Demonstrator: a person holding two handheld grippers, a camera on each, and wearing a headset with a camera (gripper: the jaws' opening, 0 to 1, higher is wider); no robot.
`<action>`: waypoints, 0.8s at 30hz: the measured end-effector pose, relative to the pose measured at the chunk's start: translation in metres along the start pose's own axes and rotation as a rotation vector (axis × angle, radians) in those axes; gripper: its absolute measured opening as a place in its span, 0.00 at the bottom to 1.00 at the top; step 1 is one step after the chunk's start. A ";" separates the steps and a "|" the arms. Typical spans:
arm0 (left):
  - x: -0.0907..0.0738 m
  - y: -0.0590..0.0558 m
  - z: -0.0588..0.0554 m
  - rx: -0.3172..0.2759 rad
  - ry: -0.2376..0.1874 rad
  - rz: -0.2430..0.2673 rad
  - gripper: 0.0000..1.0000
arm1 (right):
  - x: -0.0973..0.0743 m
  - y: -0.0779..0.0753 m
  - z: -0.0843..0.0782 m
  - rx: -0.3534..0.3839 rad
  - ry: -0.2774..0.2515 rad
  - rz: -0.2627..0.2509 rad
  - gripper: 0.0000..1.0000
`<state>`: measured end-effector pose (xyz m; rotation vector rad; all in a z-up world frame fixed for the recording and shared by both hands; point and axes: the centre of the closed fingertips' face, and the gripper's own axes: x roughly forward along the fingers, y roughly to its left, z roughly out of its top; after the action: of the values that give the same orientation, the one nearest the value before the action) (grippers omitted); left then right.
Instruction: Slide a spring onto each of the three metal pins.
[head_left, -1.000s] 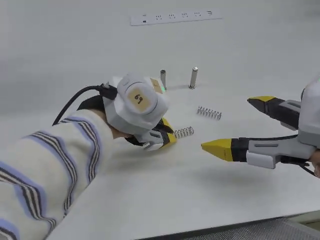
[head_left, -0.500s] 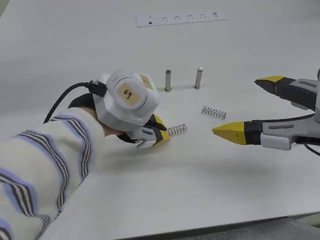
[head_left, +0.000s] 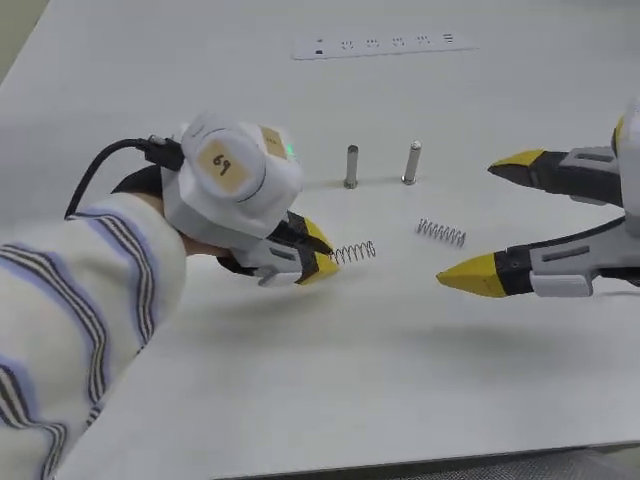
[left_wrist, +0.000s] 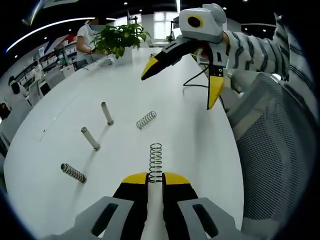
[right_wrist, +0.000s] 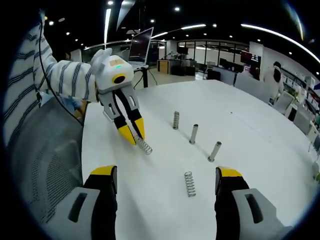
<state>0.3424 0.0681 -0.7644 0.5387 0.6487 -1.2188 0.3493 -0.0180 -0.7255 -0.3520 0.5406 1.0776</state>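
Head view: right tool (head_left: 470, 222) body cut by right edge; spring (head_left: 352, 252) near end hidden between jaws of left tool (head_left: 322, 258).

A long white workbench (head_left: 350, 390) is being seen running through an open-plan office. A white power strip (head_left: 383, 45) is being shown lying flat on its far part. A potted plant (left_wrist: 122, 37) is being shown standing at one end of the bench, a person (left_wrist: 89, 36) just beside it. A grey mesh chair (left_wrist: 272, 135) is being seen at the bench edge. The room is being lit by long ceiling strips (right_wrist: 272, 32) and round spots (right_wrist: 176, 8). An open screen, possibly a laptop (right_wrist: 142, 42), is being glimpsed past the bench. Bright windows (left_wrist: 162, 17) are being made out behind the plant.
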 end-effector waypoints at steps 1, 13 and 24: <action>-0.002 0.000 0.001 0.010 -0.004 0.004 0.02 | 0.003 0.003 0.000 -0.009 0.004 0.010 0.79; -0.018 -0.011 0.005 0.042 -0.014 -0.039 0.02 | 0.034 0.045 0.014 -0.059 -0.009 0.182 0.64; -0.019 -0.022 0.007 0.065 -0.017 -0.076 0.02 | 0.041 0.055 0.017 -0.073 -0.026 0.234 0.46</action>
<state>0.3181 0.0704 -0.7464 0.5616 0.6221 -1.3184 0.3193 0.0450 -0.7353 -0.3443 0.5294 1.3286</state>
